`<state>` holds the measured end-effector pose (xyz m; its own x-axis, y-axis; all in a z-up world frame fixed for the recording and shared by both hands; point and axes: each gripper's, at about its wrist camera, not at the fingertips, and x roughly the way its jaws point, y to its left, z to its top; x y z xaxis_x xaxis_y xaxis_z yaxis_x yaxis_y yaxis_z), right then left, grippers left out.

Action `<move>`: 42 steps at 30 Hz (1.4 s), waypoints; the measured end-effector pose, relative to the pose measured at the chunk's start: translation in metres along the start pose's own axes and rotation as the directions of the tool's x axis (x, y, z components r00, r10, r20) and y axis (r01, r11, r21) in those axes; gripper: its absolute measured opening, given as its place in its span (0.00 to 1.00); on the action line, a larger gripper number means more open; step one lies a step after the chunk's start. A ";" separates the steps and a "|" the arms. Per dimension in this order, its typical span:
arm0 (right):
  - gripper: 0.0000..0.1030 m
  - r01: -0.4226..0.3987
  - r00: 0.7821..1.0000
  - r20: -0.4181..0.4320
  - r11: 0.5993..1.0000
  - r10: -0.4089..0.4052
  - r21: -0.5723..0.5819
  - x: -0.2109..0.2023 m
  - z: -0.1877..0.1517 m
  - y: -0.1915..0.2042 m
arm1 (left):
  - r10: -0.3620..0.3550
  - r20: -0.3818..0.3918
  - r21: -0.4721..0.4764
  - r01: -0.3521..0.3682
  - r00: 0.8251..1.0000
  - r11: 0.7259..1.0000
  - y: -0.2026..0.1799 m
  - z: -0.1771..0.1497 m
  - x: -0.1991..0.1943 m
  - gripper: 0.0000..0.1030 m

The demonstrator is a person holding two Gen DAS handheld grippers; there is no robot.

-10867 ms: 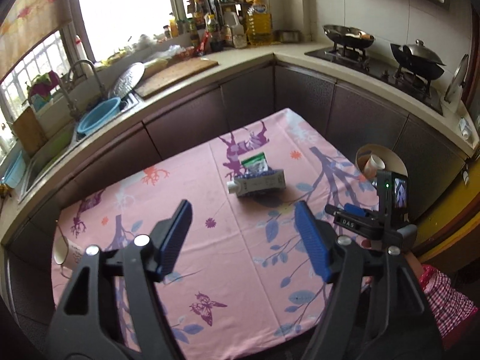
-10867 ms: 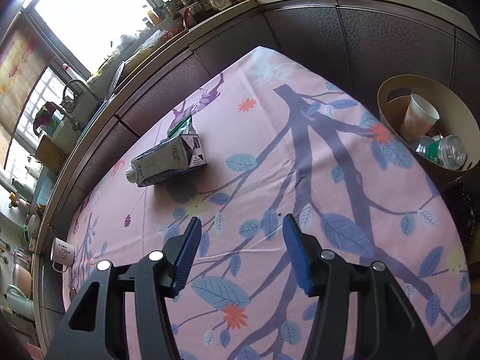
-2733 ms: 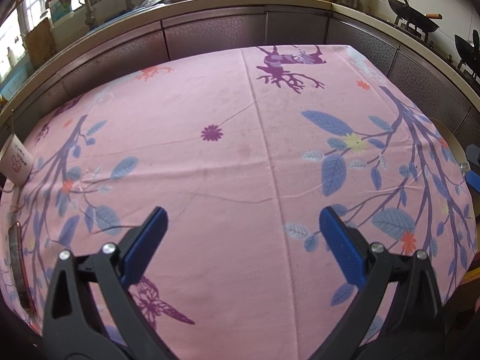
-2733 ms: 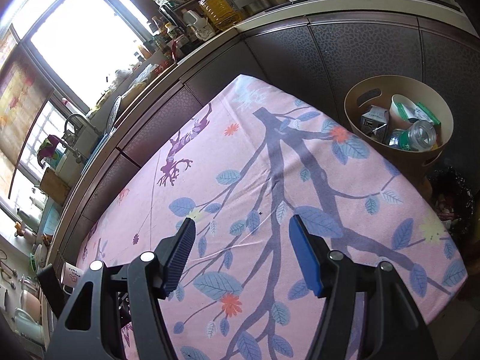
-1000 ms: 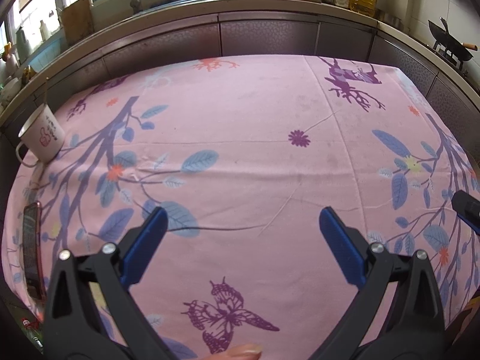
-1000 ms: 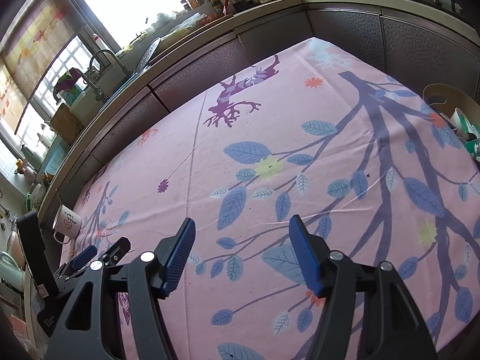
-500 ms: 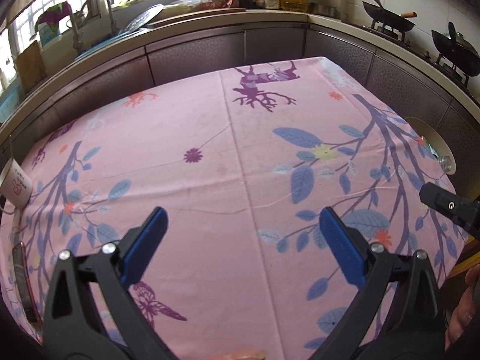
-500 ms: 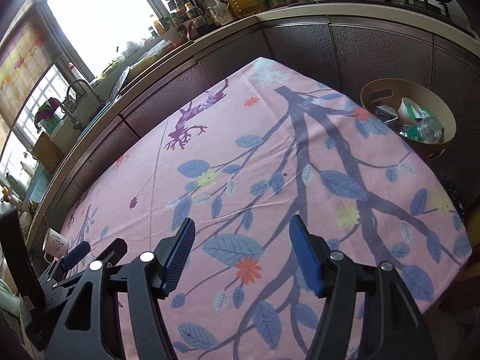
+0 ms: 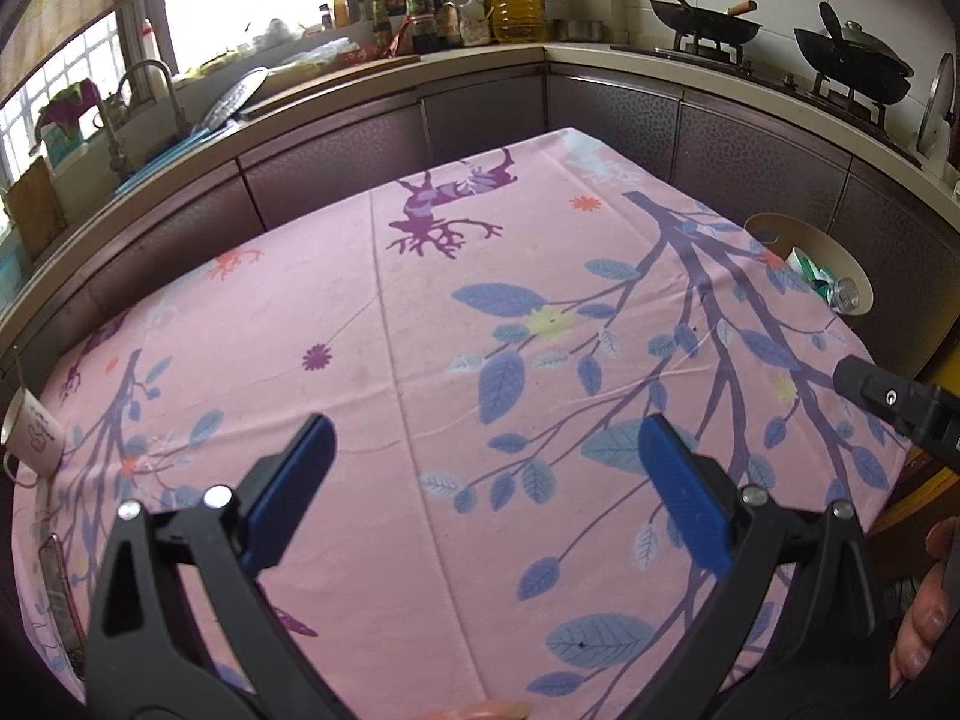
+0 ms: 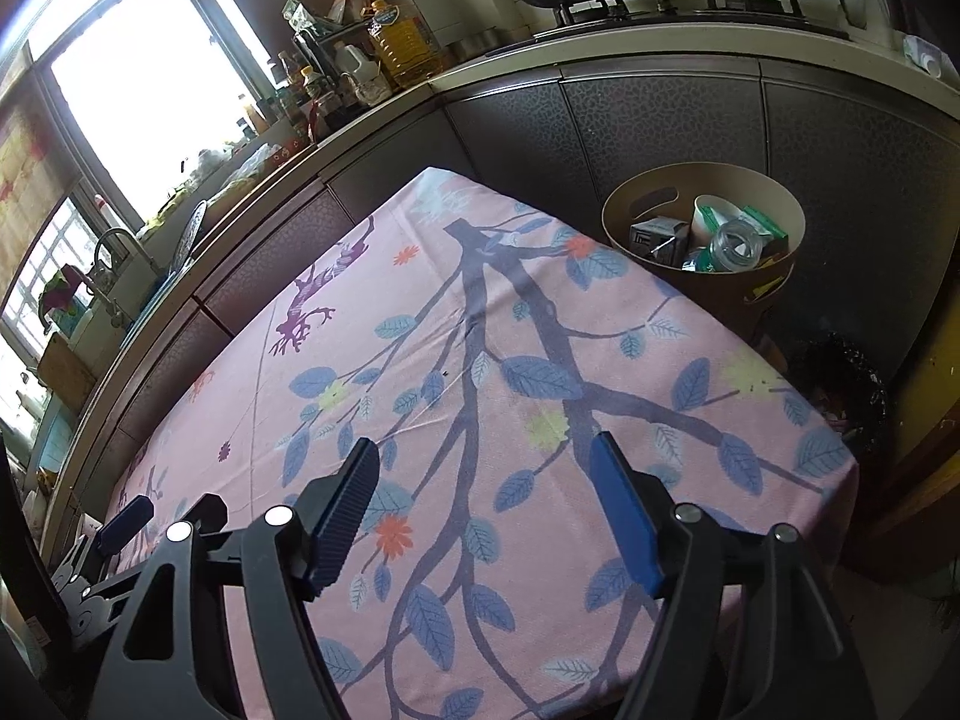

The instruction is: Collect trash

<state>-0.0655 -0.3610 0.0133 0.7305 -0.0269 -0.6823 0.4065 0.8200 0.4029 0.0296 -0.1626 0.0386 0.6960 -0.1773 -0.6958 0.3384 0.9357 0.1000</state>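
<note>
1. Right wrist view: the carton that lay on my pink cloth earlier now sits in the round tan bin with a cup and bottle.
2. My left tongs and right tongs both gape wide, holding nothing.

No legible text anywhere

The oil bottle carries a round blue label, the mug a small pink drawing with writing above it, and the carton dark print (all too small and blurred to read).
</note>
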 end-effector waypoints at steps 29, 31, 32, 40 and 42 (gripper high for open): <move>0.68 -0.011 1.000 -0.024 1.000 0.012 0.017 0.003 -0.008 0.000 | 0.011 0.019 0.013 -0.011 1.000 1.000 -0.007 0.002 -0.004 0.94; 0.68 -0.011 1.000 -0.026 1.000 0.012 0.018 0.003 -0.009 0.000 | 0.011 0.018 0.010 -0.011 1.000 1.000 -0.006 0.001 -0.003 0.94; 0.68 -0.011 1.000 -0.028 1.000 0.012 0.018 0.004 -0.009 0.000 | 0.011 0.018 0.009 -0.011 1.000 1.000 -0.006 0.001 -0.004 0.94; 0.68 -0.013 0.999 -0.034 1.000 0.013 0.020 0.006 -0.009 -0.001 | 0.012 0.017 0.011 -0.012 1.000 1.000 -0.007 0.000 -0.003 0.94; 0.68 -0.013 0.999 -0.036 1.000 0.014 0.024 0.006 -0.010 -0.002 | 0.012 0.017 0.011 -0.013 1.000 1.000 -0.007 0.000 -0.003 0.94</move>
<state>-0.0670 -0.3570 0.0028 0.7160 0.0049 -0.6980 0.4101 0.8063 0.4263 0.0250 -0.1683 0.0404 0.7109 -0.1709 -0.6822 0.3365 0.9344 0.1166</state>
